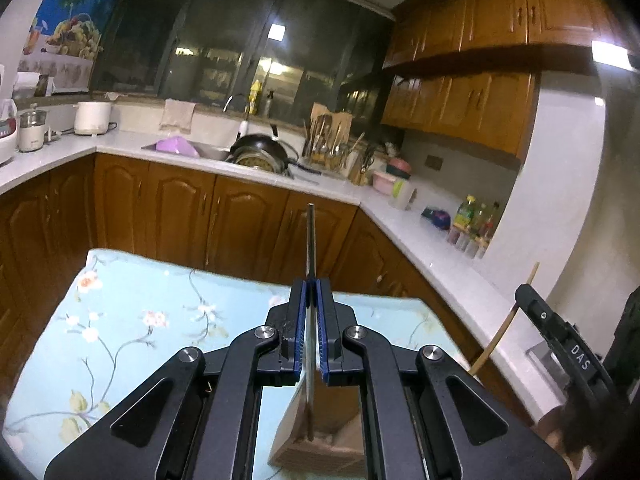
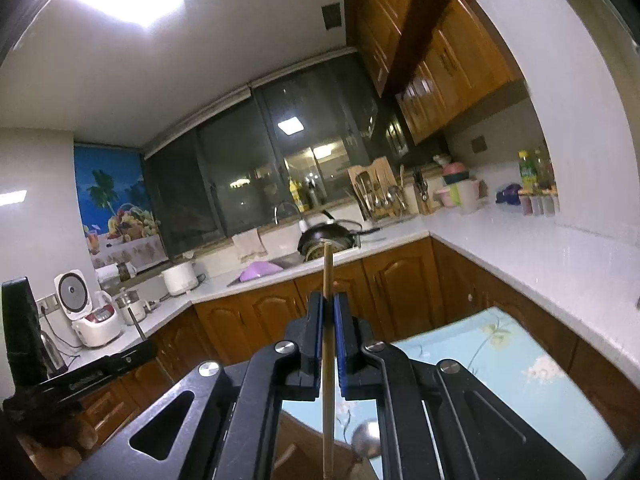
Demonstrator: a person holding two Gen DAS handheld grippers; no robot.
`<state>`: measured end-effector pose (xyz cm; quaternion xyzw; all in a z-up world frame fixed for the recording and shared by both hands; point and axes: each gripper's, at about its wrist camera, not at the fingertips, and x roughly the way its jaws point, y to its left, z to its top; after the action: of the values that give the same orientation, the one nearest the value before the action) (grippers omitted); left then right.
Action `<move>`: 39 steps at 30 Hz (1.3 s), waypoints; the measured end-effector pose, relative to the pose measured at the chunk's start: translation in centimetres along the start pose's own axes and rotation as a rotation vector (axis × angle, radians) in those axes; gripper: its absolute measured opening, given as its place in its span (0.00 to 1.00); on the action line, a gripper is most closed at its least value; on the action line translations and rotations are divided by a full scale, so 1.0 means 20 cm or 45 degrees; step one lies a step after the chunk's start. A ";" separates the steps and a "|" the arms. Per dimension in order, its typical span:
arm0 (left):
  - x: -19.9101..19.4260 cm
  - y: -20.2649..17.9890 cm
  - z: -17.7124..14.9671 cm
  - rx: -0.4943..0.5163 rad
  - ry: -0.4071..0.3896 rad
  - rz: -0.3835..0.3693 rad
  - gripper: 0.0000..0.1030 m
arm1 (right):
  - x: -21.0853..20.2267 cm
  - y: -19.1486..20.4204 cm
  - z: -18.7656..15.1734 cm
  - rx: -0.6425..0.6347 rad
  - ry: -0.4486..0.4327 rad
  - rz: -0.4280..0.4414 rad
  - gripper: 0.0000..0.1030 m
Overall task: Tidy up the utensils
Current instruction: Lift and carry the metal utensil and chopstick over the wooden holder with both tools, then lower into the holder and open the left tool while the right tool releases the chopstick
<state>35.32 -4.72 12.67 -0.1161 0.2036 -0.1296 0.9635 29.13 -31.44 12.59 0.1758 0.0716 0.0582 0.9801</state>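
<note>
My left gripper (image 1: pixel 311 286) is shut on a thin metal utensil handle (image 1: pixel 310 240) that stands upright above the floral table. Its lower end reaches down to a brown wooden holder (image 1: pixel 320 446) under the gripper. My right gripper (image 2: pixel 328 300) is shut on a slim wooden chopstick (image 2: pixel 327 268), also upright. The right gripper and its chopstick also show at the right edge of the left wrist view (image 1: pixel 516 294). A metal spoon bowl (image 2: pixel 366 438) shows beneath the right gripper, beside the holder.
A table with a light blue floral cloth (image 1: pixel 132 320) lies below both grippers. A white counter (image 1: pixel 432 240) wraps around behind, with a sink, a black pan (image 1: pixel 260 148), a utensil rack (image 1: pixel 328 140), bottles and rice cookers (image 2: pixel 96 316).
</note>
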 end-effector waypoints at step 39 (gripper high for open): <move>-0.36 0.15 -0.29 -0.008 0.171 0.124 0.79 | -0.33 -0.05 -0.11 -0.024 0.209 0.053 0.93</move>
<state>27.11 -0.78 9.18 -0.1003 0.2737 -0.0893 0.9524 22.33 -32.64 11.03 0.1626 0.1474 0.0935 0.9711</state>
